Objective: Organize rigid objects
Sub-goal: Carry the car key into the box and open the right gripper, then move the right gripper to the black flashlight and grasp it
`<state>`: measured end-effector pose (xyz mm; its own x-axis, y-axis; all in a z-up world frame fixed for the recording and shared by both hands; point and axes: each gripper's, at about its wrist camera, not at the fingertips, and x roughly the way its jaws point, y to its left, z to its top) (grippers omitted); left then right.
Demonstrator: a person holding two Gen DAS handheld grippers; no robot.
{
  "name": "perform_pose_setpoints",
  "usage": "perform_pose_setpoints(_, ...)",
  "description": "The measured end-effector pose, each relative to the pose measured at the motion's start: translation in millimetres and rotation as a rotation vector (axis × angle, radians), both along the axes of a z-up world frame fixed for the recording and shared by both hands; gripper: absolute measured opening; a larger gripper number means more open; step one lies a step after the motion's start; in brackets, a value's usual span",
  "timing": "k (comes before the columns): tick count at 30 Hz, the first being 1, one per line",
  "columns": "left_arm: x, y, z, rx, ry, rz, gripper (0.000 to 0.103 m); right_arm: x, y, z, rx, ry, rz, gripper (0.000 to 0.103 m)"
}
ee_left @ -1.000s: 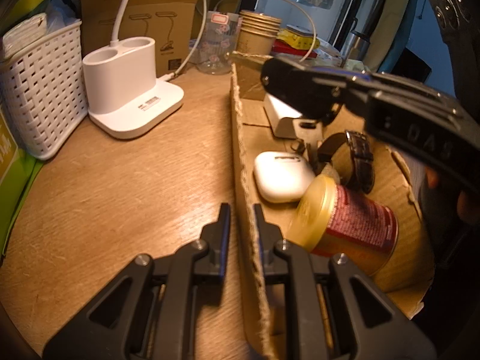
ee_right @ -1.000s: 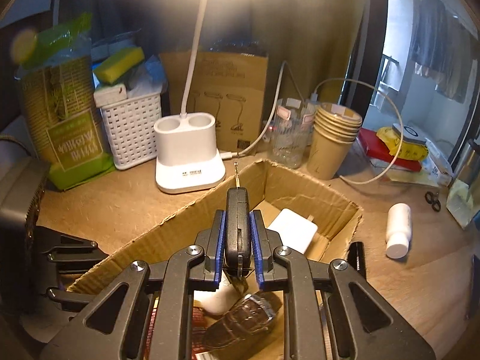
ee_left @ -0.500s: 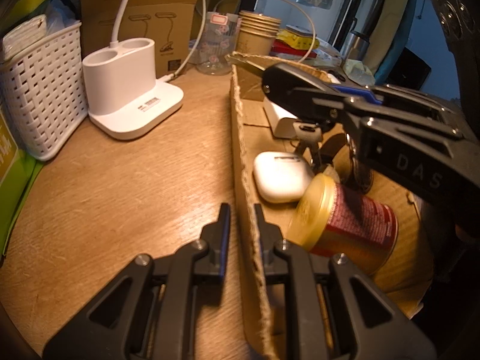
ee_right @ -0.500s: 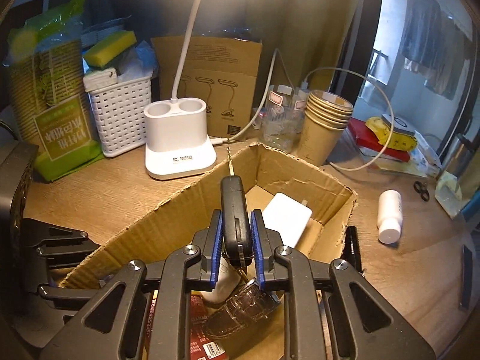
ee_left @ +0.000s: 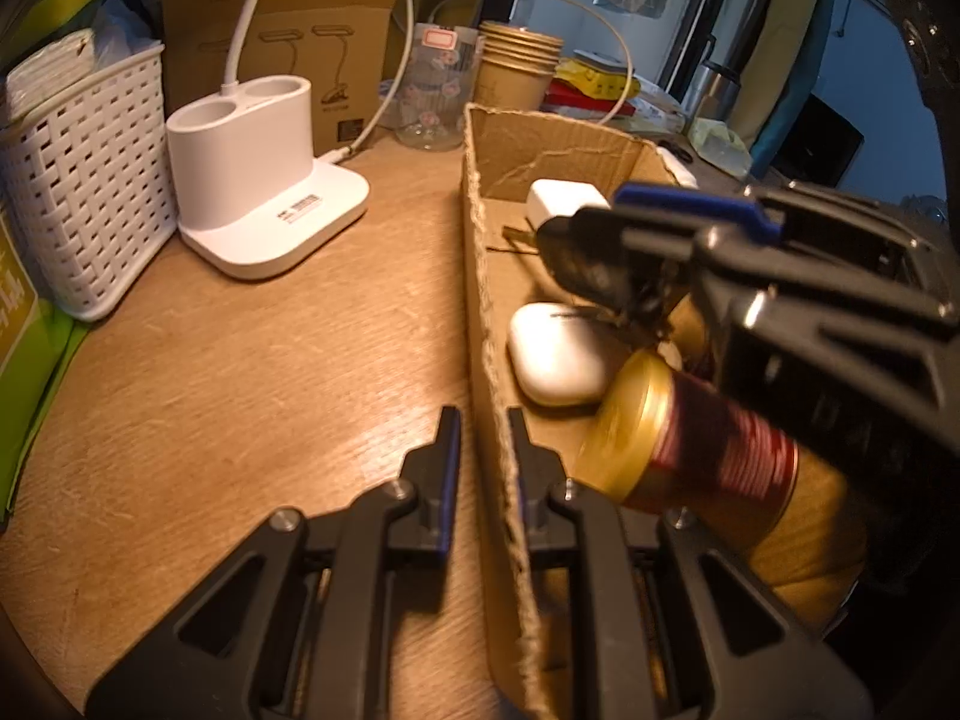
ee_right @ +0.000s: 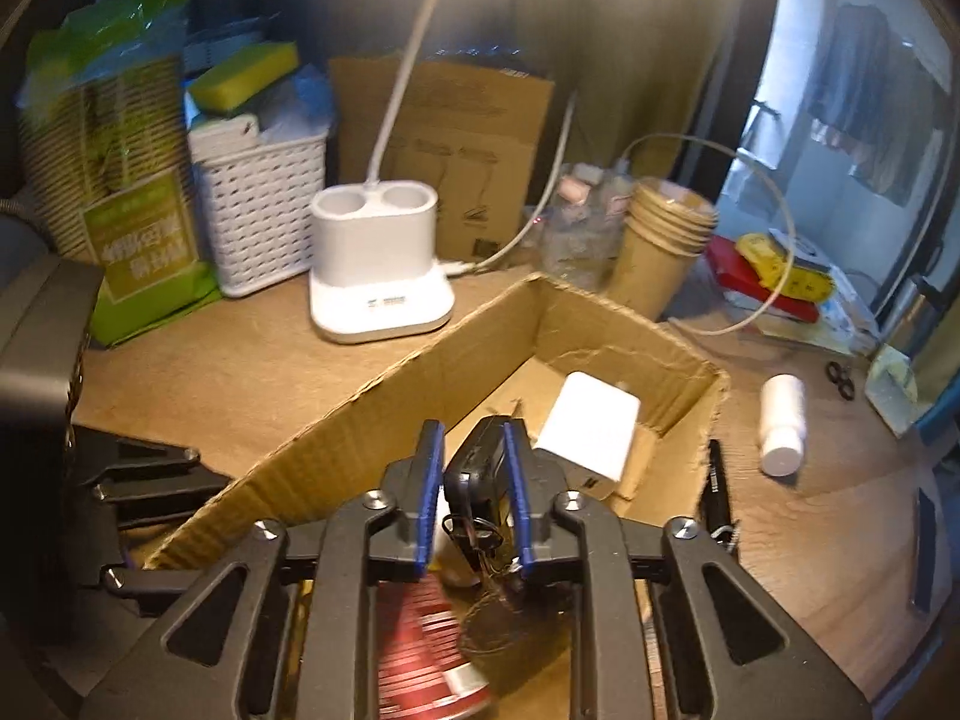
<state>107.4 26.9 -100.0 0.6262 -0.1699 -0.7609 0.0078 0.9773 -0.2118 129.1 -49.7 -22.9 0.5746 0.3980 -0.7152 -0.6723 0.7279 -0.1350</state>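
Right wrist cam: my right gripper (ee_right: 474, 498) spread apart w/ key fob (ee_right: 480, 462) loose between, left gripper (ee_left: 483, 468) clamps cardboard box (ee_left: 489, 324) wall.

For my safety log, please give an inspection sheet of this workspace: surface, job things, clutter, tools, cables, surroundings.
Surface: wooden tabletop, crowded at the back.
Job's things: black key fob, white charger block, red tin can inside brown cardboard box.
Clutter: white woven basket, brown paper cups, white bottle lying down.
Tools: left tool clamps box wall; right tool open around fob.
Cables: white cable at white lamp base.
Surroundings: hanging clothes.
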Motion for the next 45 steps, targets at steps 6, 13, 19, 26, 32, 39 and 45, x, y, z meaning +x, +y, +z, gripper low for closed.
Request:
perform_pose_setpoints(6, 1, 0, 0, -0.001, 0.001, 0.001, 0.015, -2, -21, 16, 0.107, -0.016, -0.027, 0.048)
perform_pose_setpoints(13, 2, 0, -1, 0.000, 0.000, 0.001, 0.015, 3, -69, 37, 0.208, -0.071, -0.137, 0.052)
perform_pose_setpoints(19, 2, 0, -1, 0.000, 0.000, 0.001, 0.015, 19, -109, 36, 0.240, -0.068, -0.251, 0.054)
perform_pose_setpoints(26, 2, 0, -1, 0.000, 0.000, 0.001, 0.015, 29, -135, 27, 0.228, -0.060, -0.325, 0.054)
perform_pose_setpoints(32, 2, 0, -1, 0.000, 0.000, 0.000, 0.015, 39, -144, 14, 0.214, -0.039, -0.366, 0.055)
perform_pose_setpoints(39, 2, 0, -1, 0.000, 0.000, 0.000, 0.015, 52, -142, -8, 0.197, 0.005, -0.381, 0.055)
perform_pose_setpoints(45, 2, 0, -1, 0.000, 0.000, 0.000, 0.015, 68, -132, -28, 0.152, 0.054, -0.377, 0.055)
